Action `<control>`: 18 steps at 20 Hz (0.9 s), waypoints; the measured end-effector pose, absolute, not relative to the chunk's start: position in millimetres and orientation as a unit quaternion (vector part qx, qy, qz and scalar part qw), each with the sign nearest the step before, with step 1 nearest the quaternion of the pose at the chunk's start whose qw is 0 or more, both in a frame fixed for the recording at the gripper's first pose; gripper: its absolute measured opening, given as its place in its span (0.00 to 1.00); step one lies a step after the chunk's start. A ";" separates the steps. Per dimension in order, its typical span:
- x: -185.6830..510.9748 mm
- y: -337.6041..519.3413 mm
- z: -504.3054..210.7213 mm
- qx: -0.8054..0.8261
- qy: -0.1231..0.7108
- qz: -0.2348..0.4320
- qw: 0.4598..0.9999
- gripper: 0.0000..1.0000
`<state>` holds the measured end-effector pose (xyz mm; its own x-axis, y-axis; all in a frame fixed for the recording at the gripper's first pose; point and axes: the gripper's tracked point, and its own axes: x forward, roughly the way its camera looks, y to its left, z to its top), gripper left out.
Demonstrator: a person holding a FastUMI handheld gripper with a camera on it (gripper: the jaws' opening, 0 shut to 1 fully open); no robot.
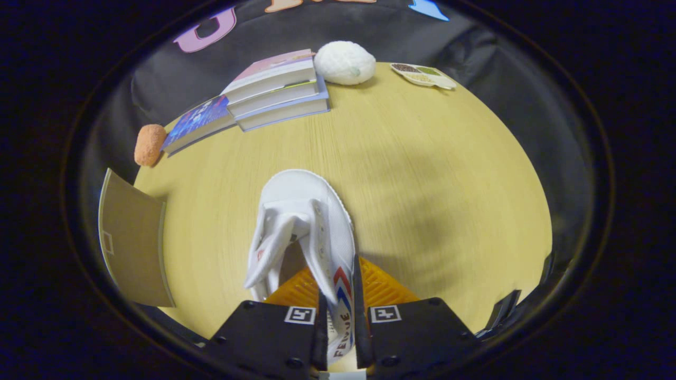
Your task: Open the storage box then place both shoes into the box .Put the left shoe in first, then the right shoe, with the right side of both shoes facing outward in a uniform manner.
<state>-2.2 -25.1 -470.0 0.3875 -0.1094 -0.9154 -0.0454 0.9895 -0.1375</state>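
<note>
The gripper is closed on the side wall of the white shoe, toe at 12 o'clock; carry it level toward the box at 9 o'clock, grip firm

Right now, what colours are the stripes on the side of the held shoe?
Red and blue chevron stripes on the white shoe, pinched in the tool; clearest in the gripper view.

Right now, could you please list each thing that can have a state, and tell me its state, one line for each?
Gripper: jaws closed on the side wall of the white canvas shoe.
White canvas shoe: gripped, toe pointing away, tongue loose, no laces visible.
Stack of three books: closed, lying flat.
Single blue-covered book: closed, flat beside the stack.
Brown cardboard flap: standing up at the table edge.
</note>
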 end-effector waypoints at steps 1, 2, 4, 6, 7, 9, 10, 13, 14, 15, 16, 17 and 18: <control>-0.9 -29.6 -467.2 -0.062 0.551 -0.033 0.832 0.23; -2.0 -30.1 -467.0 -0.039 0.556 -0.041 0.829 0.09; -3.6 -30.5 -468.5 0.008 0.561 -0.052 0.826 0.09; -8.5 -24.9 -469.4 0.082 0.571 -0.057 0.815 0.09; -13.9 -13.8 -470.1 0.134 0.579 -0.047 0.803 0.09; -22.7 8.2 -468.0 0.220 0.585 -0.024 0.781 0.08; -27.5 15.5 -466.4 0.237 0.585 -0.017 0.775 0.08; -44.8 35.0 -459.6 0.245 0.596 -0.009 0.765 0.08; -49.6 45.6 -454.3 0.256 0.600 -0.001 0.758 0.08; -53.4 58.5 -446.2 0.271 0.603 0.010 0.750 0.08; -55.9 72.7 -436.6 0.288 0.603 0.023 0.744 0.08; -56.5 86.9 -425.8 0.305 0.601 0.036 0.738 0.08; -55.7 101.6 -414.0 0.321 0.597 0.048 0.734 0.08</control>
